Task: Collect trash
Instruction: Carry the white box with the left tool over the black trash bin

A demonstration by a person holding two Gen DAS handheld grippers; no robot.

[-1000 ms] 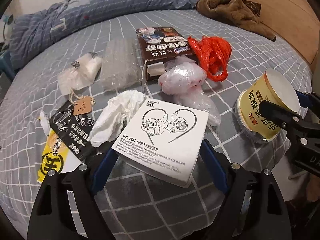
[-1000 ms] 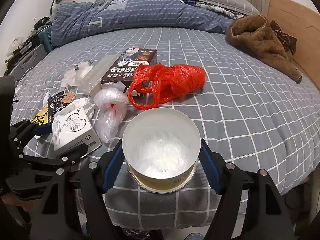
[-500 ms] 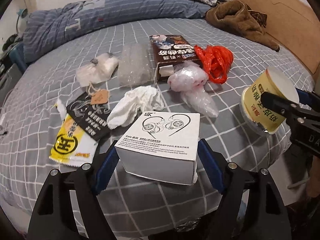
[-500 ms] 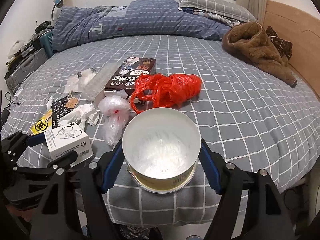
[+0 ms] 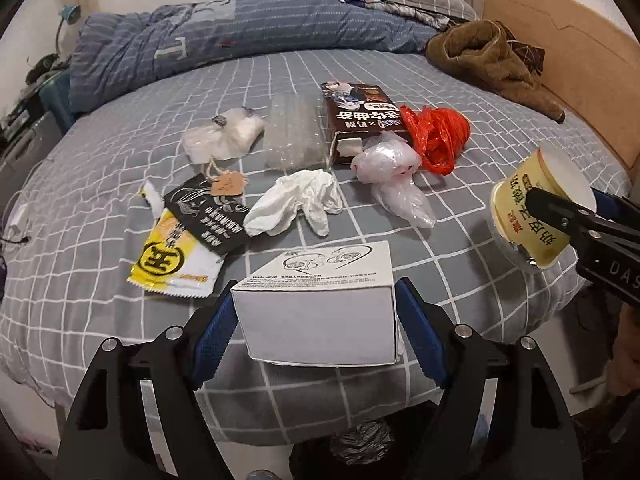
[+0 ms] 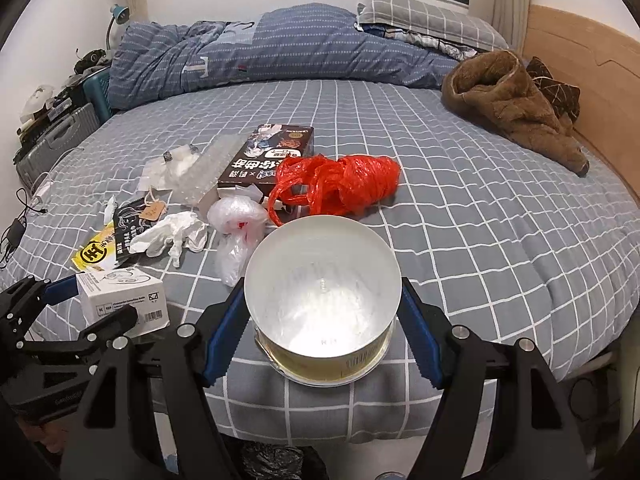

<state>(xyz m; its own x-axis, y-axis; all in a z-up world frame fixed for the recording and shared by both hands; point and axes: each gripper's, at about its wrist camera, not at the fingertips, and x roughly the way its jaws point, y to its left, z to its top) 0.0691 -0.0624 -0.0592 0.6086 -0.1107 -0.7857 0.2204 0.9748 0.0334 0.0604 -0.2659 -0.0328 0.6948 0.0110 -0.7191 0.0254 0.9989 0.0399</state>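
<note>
White cardboard earphone box (image 5: 316, 304) clamped between the blue pads of the left gripper (image 5: 316, 320), held above the near edge of the grey checked bed (image 5: 460, 92). Right gripper (image 6: 322, 320) clamped on a yellow paper cup (image 6: 322, 300), its white bottom facing the camera, also off the bed near the edge. Remaining trash on the bed: yellow wrapper (image 5: 172, 260), black packet (image 5: 208, 216), crumpled white tissue (image 5: 296, 202), clear plastic bag (image 5: 394, 176), red plastic bag (image 5: 436, 138), brown carton (image 5: 360, 118), bubble wrap (image 5: 294, 136). Brown coat (image 6: 516, 104) lies far right.
</note>
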